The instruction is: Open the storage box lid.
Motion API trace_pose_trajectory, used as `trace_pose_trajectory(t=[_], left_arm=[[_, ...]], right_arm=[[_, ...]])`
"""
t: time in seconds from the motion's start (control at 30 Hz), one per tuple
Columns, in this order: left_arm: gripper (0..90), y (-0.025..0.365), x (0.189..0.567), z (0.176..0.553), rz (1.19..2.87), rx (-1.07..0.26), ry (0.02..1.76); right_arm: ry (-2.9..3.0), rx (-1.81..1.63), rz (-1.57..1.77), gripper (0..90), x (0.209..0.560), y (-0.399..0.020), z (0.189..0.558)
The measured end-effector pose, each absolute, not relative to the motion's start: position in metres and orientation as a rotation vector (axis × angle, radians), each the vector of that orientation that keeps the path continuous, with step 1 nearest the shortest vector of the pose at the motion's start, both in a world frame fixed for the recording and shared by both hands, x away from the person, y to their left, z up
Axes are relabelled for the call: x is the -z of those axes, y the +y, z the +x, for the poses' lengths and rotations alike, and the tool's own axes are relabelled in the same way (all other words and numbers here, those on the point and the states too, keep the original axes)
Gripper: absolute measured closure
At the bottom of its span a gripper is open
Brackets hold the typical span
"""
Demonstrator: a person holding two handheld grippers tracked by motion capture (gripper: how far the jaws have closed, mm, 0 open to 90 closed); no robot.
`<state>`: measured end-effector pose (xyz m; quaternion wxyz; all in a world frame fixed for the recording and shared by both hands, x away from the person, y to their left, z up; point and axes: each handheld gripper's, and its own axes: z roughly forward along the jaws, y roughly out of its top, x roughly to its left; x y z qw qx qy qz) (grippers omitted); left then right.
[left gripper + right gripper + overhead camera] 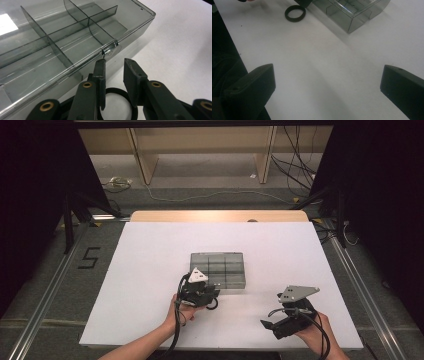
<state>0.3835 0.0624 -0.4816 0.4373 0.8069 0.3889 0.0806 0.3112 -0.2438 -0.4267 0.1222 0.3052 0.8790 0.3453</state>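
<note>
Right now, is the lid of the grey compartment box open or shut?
Shut. In the left gripper view the clear lid lies flat over the box dividers, and its front latch sits down against the wall.

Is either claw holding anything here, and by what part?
Nothing is held. The left claw stands partly open at the grey compartment box's front latch, one fingertip near it; the right claw is open over bare table.

Two bare forearms entered from the bottom edge, no sleeves visible. The left gripper (200,291) was black, topped by a pale grey three-cornered plate, with a black cable looping down past the wrist. Its flat jaws pivoted on brass-ringed pins. The right gripper (272,326) matched: black body, grey screw-dotted plate, black cable, broad blocky jaws.
</note>
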Motion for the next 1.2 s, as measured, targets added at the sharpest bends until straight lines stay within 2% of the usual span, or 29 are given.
trace_pose_trajectory(t=[0.6,1.2], left_arm=[[77.9,0.0651,0.4869,0.3828,1.946,-0.197,0.985],[78.4,0.0669,0.4842,0.3811,1.918,-0.212,0.958]], right_arm=[[2.565,-0.999,0.889,0.9,0.4273,-0.244,0.3107],[2.568,-0.997,0.896,0.9,0.428,-0.2439,0.3115]])
